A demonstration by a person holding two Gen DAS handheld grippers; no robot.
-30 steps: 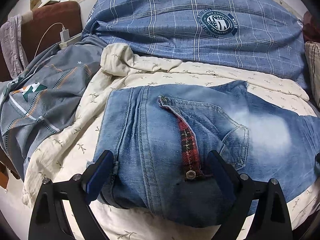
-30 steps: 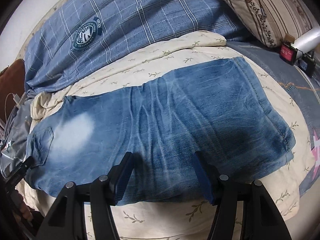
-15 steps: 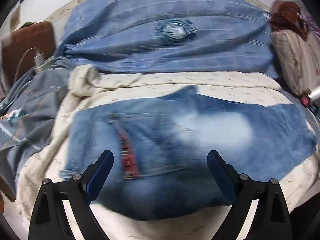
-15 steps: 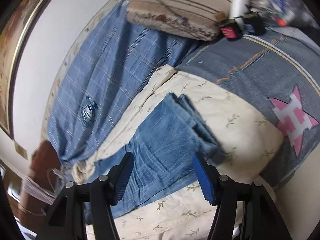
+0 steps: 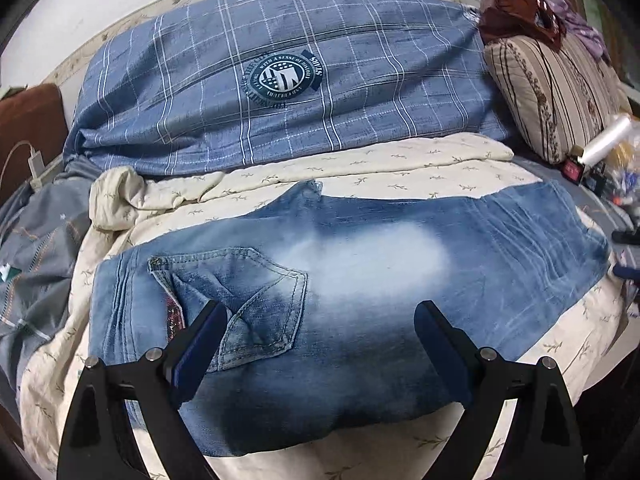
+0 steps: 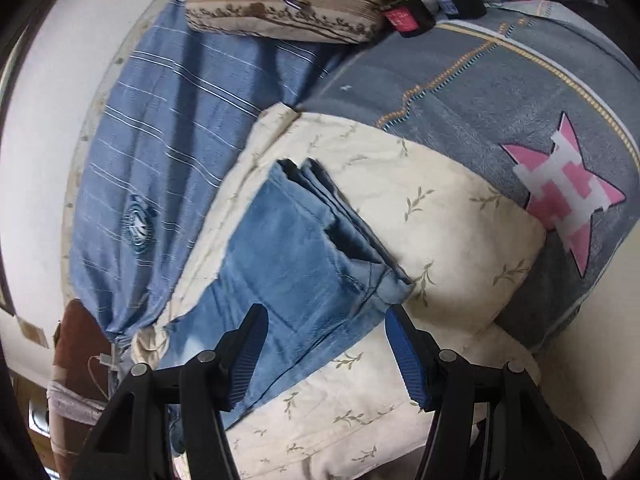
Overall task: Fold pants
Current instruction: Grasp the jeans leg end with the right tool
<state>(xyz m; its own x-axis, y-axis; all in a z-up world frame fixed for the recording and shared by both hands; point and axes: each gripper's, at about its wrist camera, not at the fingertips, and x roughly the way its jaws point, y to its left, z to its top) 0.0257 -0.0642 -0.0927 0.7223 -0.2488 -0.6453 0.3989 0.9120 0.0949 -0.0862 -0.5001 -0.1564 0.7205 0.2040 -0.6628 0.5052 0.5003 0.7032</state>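
Blue jeans lie folded lengthwise across a cream leaf-print blanket, waistband at the left and legs running right. A back pocket and a pale faded patch face up. My left gripper hovers open over the seat of the jeans, nothing between its blue pads. In the right wrist view the stacked leg hems end on the blanket. My right gripper stands open just short of the near hem corner, holding nothing.
A blue plaid duvet with a round badge lies behind the jeans. A striped pillow and small clutter sit at the far right. A grey cover with a pink star lies beyond the hems. A brown seat with a charger cable is at left.
The left view slid right from the waistband to the pocket and faded patch. The right view swung and rolled from mid-leg to the leg hems. Both grippers stayed open.
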